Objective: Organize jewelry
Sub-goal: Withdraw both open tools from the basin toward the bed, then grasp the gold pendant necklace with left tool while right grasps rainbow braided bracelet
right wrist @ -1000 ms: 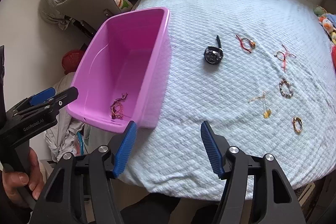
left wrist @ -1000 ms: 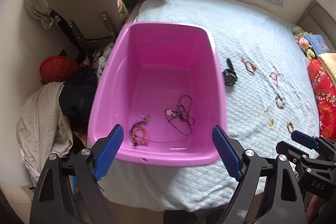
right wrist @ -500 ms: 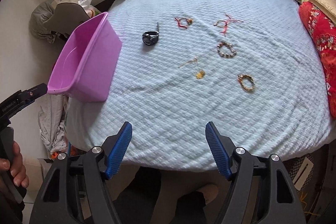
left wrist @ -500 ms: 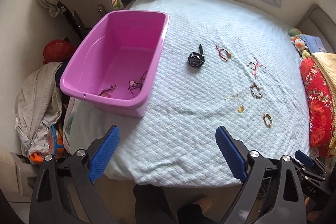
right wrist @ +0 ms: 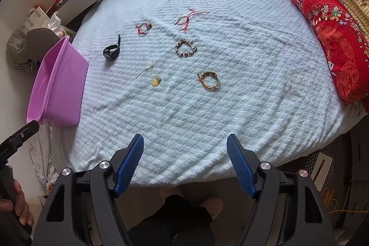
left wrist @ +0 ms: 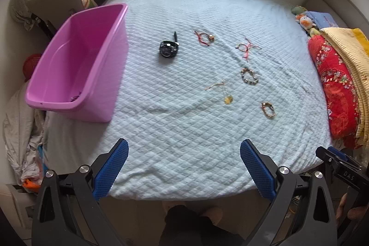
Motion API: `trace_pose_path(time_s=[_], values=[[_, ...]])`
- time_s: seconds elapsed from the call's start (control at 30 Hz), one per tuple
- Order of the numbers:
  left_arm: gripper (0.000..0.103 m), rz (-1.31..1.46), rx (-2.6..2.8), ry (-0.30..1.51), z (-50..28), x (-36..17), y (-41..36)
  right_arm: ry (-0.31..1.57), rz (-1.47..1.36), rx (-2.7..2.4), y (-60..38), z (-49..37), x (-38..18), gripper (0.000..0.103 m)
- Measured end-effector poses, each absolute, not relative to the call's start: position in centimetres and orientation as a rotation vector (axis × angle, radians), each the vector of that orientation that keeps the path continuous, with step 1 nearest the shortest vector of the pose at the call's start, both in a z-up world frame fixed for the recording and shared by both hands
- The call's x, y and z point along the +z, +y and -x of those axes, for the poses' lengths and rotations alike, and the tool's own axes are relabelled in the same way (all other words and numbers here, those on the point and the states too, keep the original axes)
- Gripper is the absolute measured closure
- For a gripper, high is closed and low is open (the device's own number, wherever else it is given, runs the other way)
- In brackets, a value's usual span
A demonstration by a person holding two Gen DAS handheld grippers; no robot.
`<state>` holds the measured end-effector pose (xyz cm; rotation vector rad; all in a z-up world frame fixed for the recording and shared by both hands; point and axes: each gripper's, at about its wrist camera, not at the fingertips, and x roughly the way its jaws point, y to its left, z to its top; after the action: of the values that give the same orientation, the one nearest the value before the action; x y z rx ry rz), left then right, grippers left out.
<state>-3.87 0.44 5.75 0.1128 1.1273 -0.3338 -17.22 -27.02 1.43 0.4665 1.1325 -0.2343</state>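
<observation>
A pink plastic tub stands at the bed's left edge; a bit of jewelry shows at its bottom. On the light blue bedspread lie a black watch, a red cord bracelet, a second red cord bracelet, a beaded bracelet, a gold pendant chain and a gold-brown bracelet. My left gripper and right gripper are open and empty above the bed's near edge.
A red patterned quilt and a yellow blanket lie along the bed's right side, with soft toys behind. A grey chair and piled clothes stand left of the tub. My legs show below.
Both grippers have pulled back from the tub toward the bed's near edge and swung right. The loose jewelry now sits mid-view. Both stayed open and empty.
</observation>
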Motion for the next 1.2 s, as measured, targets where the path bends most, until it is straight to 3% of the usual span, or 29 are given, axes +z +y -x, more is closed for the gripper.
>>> trace_pose_path(time_s=[0.47, 0.9, 1.2], values=[[0.007, -0.135, -0.247, 1.117, 1.2, -2.7, -8.8, 1.104, -0.349, -0.207, -34.3, 12.7, -5.9, 0.027], [0.007, -0.103, -0.225, 1.019, -1.0, -12.9, -13.5, 1.025, -0.243, -0.113, -33.9, 8.3, -15.2, 0.027], [0.007, -0.138, -0.261, 0.962, -2.8, -16.8, -15.9, 0.989, -0.25, -0.15, -34.1, 6.1, -19.4, 0.027]])
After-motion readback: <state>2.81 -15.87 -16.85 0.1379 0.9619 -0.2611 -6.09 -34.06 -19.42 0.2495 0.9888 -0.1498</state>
